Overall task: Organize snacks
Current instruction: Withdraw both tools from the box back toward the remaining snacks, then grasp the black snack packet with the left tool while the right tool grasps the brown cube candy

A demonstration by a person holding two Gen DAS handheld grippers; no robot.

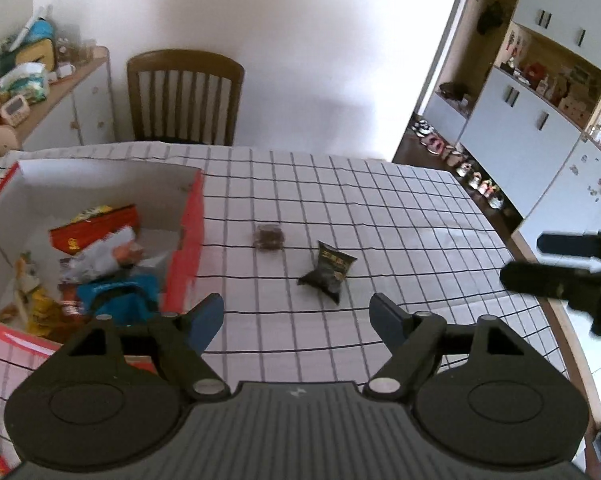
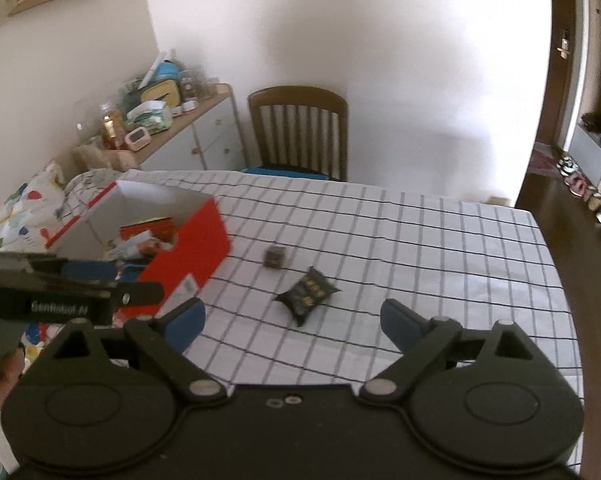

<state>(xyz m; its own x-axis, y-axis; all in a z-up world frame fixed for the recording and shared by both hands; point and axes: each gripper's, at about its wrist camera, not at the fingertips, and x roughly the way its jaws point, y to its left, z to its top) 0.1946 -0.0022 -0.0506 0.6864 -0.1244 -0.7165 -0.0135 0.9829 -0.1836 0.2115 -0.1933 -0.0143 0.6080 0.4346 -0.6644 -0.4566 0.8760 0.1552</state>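
A red cardboard box [image 1: 190,236] with white inner walls stands on the left of the checked tablecloth and holds several snack packets. Right of it lie a small brown snack [image 1: 269,237] and a black snack bag [image 1: 329,272]. My left gripper [image 1: 296,320] hovers open just in front of the box's near right corner, nothing between its blue pads. In the right wrist view the box [image 2: 188,252], the brown snack [image 2: 274,258] and the black bag [image 2: 307,296] show again. My right gripper [image 2: 290,326] stands open over the cloth, the black bag just beyond its fingertips.
A wooden chair [image 1: 184,96] stands at the table's far side. A cluttered sideboard [image 1: 52,92] is at the back left, white cabinets [image 1: 532,120] with shoes on the floor at the right. The right gripper's fingers [image 1: 556,276] enter the left view from the right edge.
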